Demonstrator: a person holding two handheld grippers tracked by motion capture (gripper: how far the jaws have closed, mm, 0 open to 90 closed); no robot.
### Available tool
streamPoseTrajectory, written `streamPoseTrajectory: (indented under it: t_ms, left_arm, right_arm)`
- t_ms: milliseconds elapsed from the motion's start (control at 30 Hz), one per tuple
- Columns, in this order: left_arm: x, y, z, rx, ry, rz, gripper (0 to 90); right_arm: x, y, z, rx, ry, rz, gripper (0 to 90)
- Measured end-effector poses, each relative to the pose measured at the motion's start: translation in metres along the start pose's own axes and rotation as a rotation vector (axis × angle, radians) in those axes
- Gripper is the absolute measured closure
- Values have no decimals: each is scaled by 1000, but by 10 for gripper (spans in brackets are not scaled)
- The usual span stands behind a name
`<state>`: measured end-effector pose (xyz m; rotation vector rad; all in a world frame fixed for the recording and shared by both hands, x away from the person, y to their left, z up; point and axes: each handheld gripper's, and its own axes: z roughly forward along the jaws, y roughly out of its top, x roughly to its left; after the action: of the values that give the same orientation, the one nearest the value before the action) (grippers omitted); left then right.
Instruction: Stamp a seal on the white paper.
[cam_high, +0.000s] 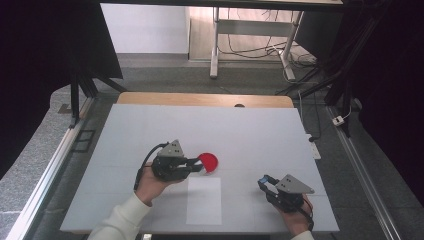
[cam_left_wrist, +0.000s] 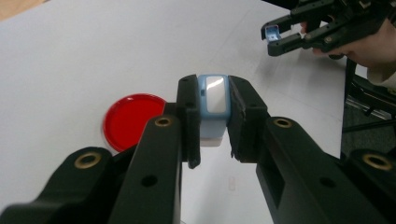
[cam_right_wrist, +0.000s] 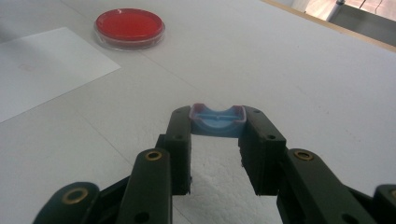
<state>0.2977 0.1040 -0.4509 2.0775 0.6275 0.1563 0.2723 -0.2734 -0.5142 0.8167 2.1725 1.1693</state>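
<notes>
Blue cap (cam_right_wrist: 218, 121) is being clamped by the right gripper (cam_right_wrist: 218, 140), its underside hidden; a blue-white block (cam_left_wrist: 213, 105), unlabelled, is being clamped by the left gripper (cam_left_wrist: 213, 116) beside the red dish (cam_left_wrist: 133, 120).

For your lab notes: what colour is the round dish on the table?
Red, clearest in the right gripper view: the petri dish.

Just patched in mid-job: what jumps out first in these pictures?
The red dish near the table's middle, bright against the white top. The left gripper, right beside it, is shut on a light-blue block. Nearer the table's right edge, the right gripper clamps a blue cap-like piece.
</notes>
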Motion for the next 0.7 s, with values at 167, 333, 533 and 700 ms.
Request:
streamPoseTrajectory:
  t_ms: [167, 333, 533, 700]
  left_arm:
    - [-6, -3, 5, 16, -13, 13, 757]
    - [-10, -5, 7, 20, -24, 20, 757]
    - [-13, -8, 7, 30, -30, 27, 757]
    - [-16, -12, 7, 35, -40, 30, 757]
  right_arm:
    - [0, 0, -1, 6, -2, -2, 647]
    - [0, 0, 0, 2, 0, 0, 647]
    - [0, 0, 0, 3, 1, -2, 647]
    - [0, -1, 0, 14, -7, -4, 647]
